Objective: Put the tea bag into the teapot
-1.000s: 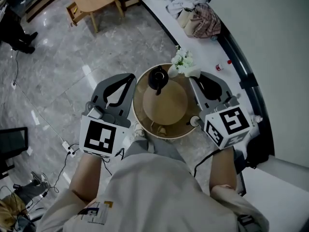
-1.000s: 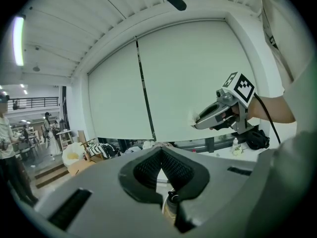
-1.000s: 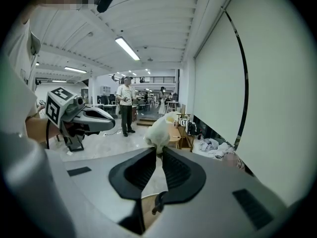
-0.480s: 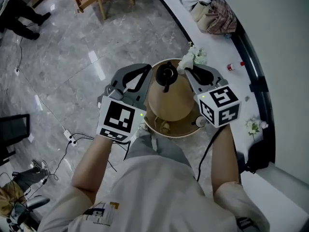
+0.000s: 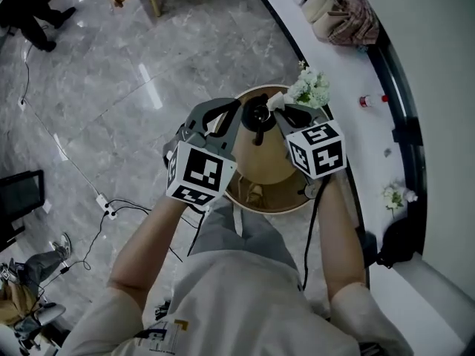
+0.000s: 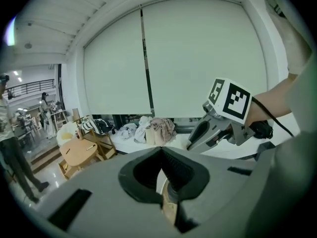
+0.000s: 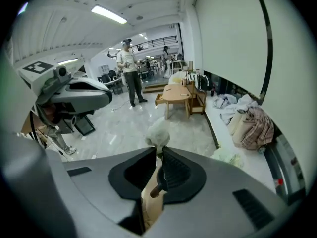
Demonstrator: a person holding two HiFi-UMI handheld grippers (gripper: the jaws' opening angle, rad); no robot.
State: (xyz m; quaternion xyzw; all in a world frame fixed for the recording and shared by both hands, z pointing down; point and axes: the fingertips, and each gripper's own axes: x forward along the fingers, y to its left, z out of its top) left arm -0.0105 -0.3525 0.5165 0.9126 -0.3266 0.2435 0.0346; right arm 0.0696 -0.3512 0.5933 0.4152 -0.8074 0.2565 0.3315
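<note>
A person stands over a small round wooden table (image 5: 288, 201), holding a two-jaw tool in each hand above it. A black teapot (image 5: 257, 114) sits toward the far side of the table, on a tan surface. The right gripper (image 7: 159, 151) has its jaws pressed together on a pale, crumpled tea bag (image 7: 158, 133), which sticks out just past the jaw tips. Seen from above, those tips are in the air just beside the teapot, on its right, so the tea bag is not inside the pot. The left gripper (image 6: 161, 149) is on the teapot's other side, its jaws closed tip to tip with nothing seen between them. A bunch of white flowers (image 5: 310, 88) stands just beyond the table's far edge. Behind it a long white ledge (image 5: 349, 73) curves along the wall, with heaped cloth (image 5: 338, 13) farther down.
</note>
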